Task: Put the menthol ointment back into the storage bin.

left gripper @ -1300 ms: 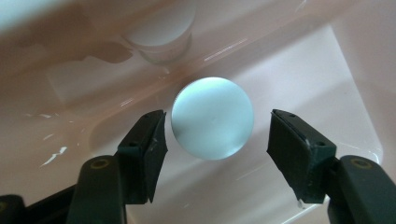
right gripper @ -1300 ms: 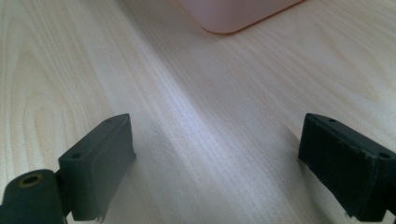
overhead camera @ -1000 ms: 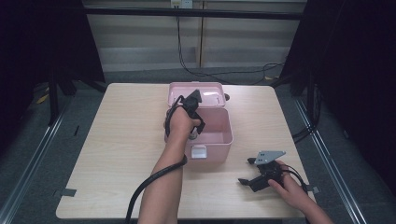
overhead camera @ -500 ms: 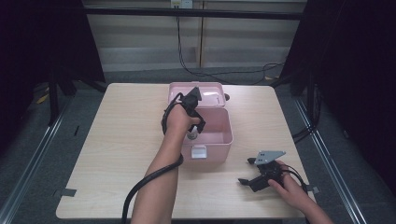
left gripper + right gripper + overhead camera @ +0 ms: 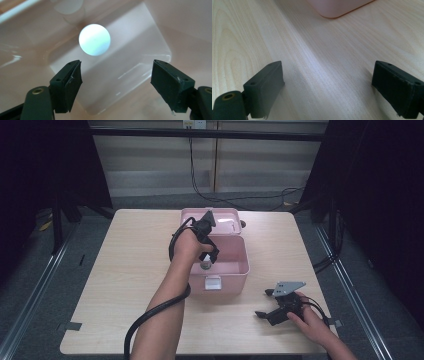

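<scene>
Bare forearms, no sleeves. Left tool [image 5: 206, 251]: black body, thick black cable [image 5: 150, 315] trailing along the arm; black blocky jaw pads with small screw holes and brass-ringed pivots. Right tool [image 5: 265, 304]: black too, topped by a grey three-cornered plate [image 5: 288, 287], thin black cable behind.

My left claw [image 5: 209, 261] hangs over the open pink box [image 5: 235, 270] at the worktop's [image 5: 125, 270] middle, above a small white bottle with a green band [image 5: 205, 265] inside it. My right claw [image 5: 264, 303] lies on the worktop near the front right corner, jaws apart.
</scene>
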{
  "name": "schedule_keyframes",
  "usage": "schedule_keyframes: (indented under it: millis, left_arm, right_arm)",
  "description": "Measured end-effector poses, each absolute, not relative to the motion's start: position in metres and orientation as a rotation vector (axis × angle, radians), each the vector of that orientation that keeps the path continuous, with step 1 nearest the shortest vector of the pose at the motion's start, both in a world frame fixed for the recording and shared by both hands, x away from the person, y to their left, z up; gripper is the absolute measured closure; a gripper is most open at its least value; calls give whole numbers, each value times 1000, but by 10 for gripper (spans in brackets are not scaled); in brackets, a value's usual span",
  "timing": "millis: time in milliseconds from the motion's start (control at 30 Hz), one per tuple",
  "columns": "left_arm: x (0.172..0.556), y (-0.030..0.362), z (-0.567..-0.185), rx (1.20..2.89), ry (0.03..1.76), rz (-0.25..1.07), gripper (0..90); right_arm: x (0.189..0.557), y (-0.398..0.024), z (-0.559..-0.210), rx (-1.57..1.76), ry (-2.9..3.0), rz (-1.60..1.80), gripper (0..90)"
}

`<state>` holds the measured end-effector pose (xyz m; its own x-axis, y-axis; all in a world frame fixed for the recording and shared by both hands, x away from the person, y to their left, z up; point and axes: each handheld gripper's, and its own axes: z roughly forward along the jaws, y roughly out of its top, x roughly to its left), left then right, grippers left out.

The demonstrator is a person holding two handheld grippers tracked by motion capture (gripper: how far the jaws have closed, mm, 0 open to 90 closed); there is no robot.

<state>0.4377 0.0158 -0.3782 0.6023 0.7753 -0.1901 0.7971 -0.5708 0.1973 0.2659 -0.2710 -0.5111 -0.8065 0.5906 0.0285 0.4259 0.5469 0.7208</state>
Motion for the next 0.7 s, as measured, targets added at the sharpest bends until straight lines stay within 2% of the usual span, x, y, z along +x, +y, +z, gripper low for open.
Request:
schedule_keyframes:
  millis: [700]
  left_arm:
    - [424, 22, -347, 2630, 1145, -129, 239]
  right_arm:
    - [266, -271, -511, 859, 2566, 1110, 96]
